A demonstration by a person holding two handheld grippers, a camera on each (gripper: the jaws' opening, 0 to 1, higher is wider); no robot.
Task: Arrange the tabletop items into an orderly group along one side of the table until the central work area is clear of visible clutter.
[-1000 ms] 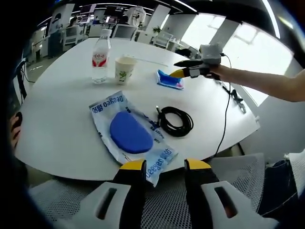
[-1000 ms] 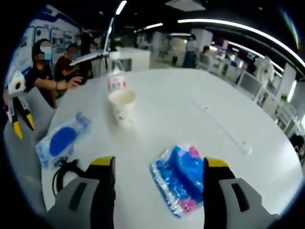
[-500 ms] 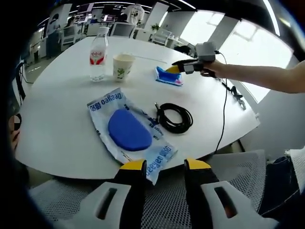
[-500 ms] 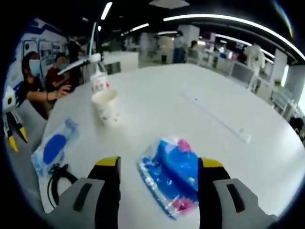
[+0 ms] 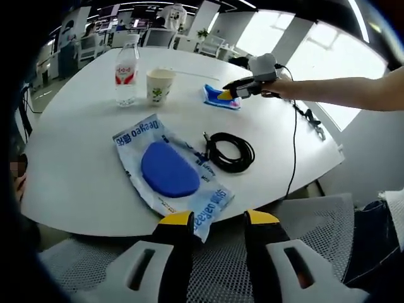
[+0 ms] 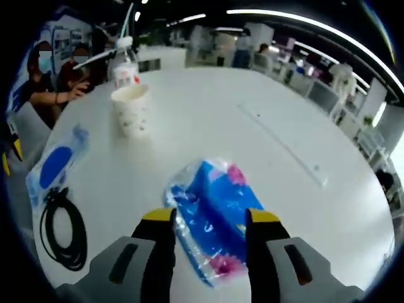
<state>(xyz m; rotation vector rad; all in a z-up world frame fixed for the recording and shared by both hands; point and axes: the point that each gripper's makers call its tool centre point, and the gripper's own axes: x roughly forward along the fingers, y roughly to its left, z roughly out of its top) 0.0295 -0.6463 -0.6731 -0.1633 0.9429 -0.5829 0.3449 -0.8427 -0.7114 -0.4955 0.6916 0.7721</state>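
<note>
1. In the left gripper view, my left gripper (image 5: 218, 219) sits at the bottom centre, its yellow-tipped jaws apart with nothing between them, held off the near edge of the white table (image 5: 82, 158) above a mesh chair seat (image 5: 309, 221).
2. At the upper left of that view a plastic water bottle (image 5: 125, 74) with a red label stands upright, and a paper cup (image 5: 160, 86) stands just to its right.
3. At centre left lies a flat clear packet holding a blue pad (image 5: 169, 172), its near corner hanging at the table edge just above my left jaws.
4. Just right of the packet lies a coiled black cable (image 5: 230, 152).
5. At the upper right, my right gripper (image 5: 222, 95) reaches in on an outstretched arm, its tip at the blue tissue pack (image 5: 222, 98) right of the cup.
6. In the right gripper view, the cable (image 6: 62, 230) and packet (image 6: 53, 164) lie at the left, with the cup (image 6: 131, 111) and bottle (image 6: 125, 66) upper left.
7. At bottom centre, my right gripper (image 6: 208, 216) has its jaws on either side of the tissue pack (image 6: 211, 218), close against its wrapper; I cannot tell whether they grip it.
</note>
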